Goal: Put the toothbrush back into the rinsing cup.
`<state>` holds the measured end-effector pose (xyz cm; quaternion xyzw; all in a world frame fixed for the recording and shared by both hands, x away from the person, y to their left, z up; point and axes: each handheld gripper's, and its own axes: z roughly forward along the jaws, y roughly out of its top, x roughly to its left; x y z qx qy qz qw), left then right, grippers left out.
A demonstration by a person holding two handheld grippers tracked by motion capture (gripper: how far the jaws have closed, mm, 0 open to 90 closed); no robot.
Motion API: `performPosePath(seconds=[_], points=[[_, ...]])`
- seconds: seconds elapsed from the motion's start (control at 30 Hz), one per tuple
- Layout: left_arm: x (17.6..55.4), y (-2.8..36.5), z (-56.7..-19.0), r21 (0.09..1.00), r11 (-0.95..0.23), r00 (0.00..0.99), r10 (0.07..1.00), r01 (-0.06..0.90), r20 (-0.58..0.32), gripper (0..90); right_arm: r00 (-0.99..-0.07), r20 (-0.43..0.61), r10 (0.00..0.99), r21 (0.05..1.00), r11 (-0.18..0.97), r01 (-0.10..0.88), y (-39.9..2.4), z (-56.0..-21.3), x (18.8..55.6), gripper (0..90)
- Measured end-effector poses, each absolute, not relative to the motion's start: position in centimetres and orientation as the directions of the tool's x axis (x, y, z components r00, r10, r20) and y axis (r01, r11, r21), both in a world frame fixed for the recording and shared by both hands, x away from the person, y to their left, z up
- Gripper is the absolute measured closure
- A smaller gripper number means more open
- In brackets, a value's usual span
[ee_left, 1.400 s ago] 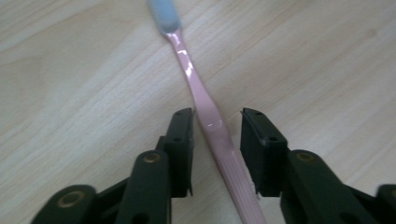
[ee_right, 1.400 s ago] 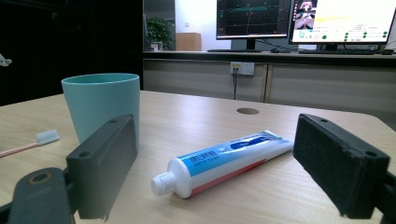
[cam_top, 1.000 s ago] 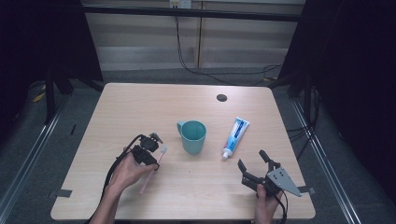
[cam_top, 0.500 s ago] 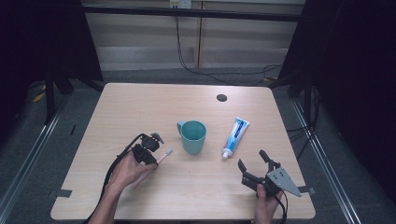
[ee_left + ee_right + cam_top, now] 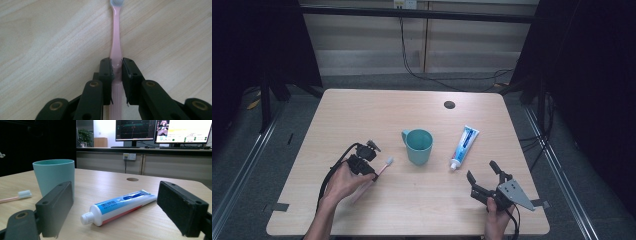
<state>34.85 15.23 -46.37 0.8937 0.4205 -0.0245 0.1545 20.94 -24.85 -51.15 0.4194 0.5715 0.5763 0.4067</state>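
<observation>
The left gripper [image 5: 116, 68] has closed, jaws pinching the pink toothbrush [image 5: 115, 47], now raised slightly. The right gripper [image 5: 486, 181] stays spread. One toothbrush, one teal cup [image 5: 418, 146], one toothpaste tube [image 5: 464, 145].

Teal cup [image 5: 418, 145] beside toothpaste tube [image 5: 464, 146] on table [image 5: 362, 110].

Printed characters are seen on the blue-and-white toothpaste tube [image 5: 120, 206], but they cannot be made out. The writing on the monitor screens [image 5: 183, 131] is too small to be read.
</observation>
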Motion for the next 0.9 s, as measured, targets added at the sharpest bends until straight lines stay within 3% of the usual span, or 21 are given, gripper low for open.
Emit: performPosePath(seconds=[0.67,0.9], points=[[34.6,17.3,-44.1,0.397,-0.495,0.611,0.749,0.773,-0.257,78.8,-0.317,0.018,0.948,1.000,-0.016,0.010,-24.8,-51.2,20.9,12.8],[34.5,18.3,-43.3,0.474,-0.434,0.611,0.720,0.766,-0.329,78.8,-0.317,0.018,0.948,1.000,-0.016,0.010,-24.9,-51.2,20.9,12.8]])
